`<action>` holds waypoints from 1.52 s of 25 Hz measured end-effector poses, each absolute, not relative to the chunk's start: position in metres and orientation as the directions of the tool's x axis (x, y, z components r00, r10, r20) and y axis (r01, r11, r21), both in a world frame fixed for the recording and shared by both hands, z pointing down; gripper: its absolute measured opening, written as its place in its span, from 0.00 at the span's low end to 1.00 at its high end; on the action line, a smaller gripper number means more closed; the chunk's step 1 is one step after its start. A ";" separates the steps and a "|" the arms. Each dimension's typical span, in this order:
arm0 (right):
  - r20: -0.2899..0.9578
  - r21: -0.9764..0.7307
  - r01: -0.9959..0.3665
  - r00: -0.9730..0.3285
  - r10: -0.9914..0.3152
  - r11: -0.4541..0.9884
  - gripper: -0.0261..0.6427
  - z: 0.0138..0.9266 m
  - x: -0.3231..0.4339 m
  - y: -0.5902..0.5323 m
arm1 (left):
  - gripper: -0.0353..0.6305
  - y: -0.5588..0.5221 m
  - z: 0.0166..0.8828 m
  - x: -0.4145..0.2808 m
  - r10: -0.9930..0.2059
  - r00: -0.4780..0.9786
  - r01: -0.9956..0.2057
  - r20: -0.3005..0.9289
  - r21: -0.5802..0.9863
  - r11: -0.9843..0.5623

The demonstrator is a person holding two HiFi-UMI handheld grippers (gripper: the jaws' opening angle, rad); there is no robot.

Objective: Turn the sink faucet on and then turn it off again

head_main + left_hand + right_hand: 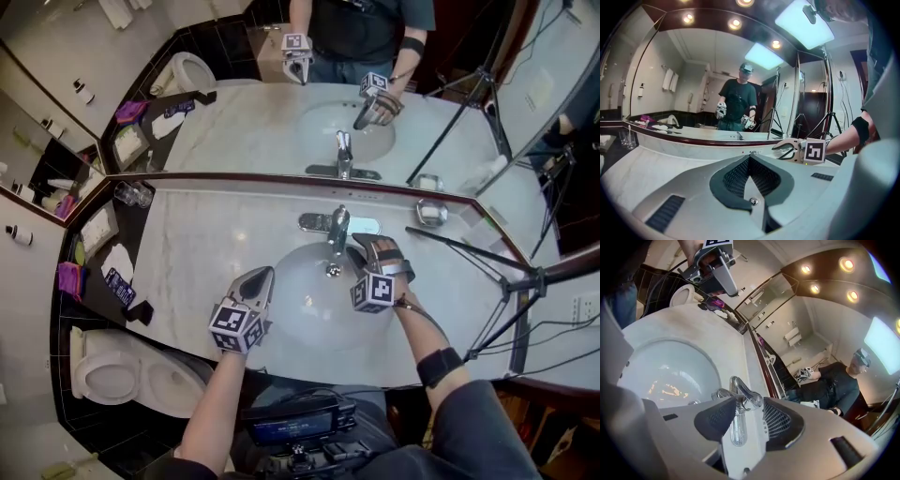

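- Faucet (337,228): stands at the back rim of the basin (292,314), under the mirror; we read its lever and spout as running out over the bowl, toward us.
- Right tool (359,251): the nearer one, just right of the faucet; released, jaws spread to either side of the lever, pads not pressing.
- Left tool (262,277): clenched on nothing; over the basin's left rim, apart from the faucet.
- Basin: we see nothing loose in it; glasses (134,194) stand far left on the desk (206,234).

Grey tongs (263,277), marker cubes (234,328), black forearm band (439,366)
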State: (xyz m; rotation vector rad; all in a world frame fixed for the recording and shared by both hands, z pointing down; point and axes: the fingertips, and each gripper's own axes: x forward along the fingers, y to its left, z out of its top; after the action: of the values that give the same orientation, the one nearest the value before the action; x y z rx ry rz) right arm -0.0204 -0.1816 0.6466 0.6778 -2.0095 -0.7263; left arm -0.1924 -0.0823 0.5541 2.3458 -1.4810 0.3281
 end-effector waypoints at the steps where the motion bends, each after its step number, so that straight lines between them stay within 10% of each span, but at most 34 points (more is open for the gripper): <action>1: 0.547 0.714 -0.165 -0.475 -0.689 0.681 0.35 0.650 -0.024 -0.186 | 0.06 -0.083 0.556 -0.193 -0.824 0.425 -0.905 0.375 0.165 -0.392; 38: 0.643 0.544 -0.181 -0.537 -0.546 0.819 0.22 0.684 -0.074 -0.248 | 0.06 -0.114 0.581 -0.206 -0.808 0.414 -0.910 0.420 0.190 -0.368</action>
State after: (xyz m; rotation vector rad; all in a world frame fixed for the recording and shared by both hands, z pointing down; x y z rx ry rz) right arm -0.0738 -0.2478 0.6841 0.5332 -2.1219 -0.5276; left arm -0.2061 -0.1144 0.5813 2.2851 -1.4701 0.3601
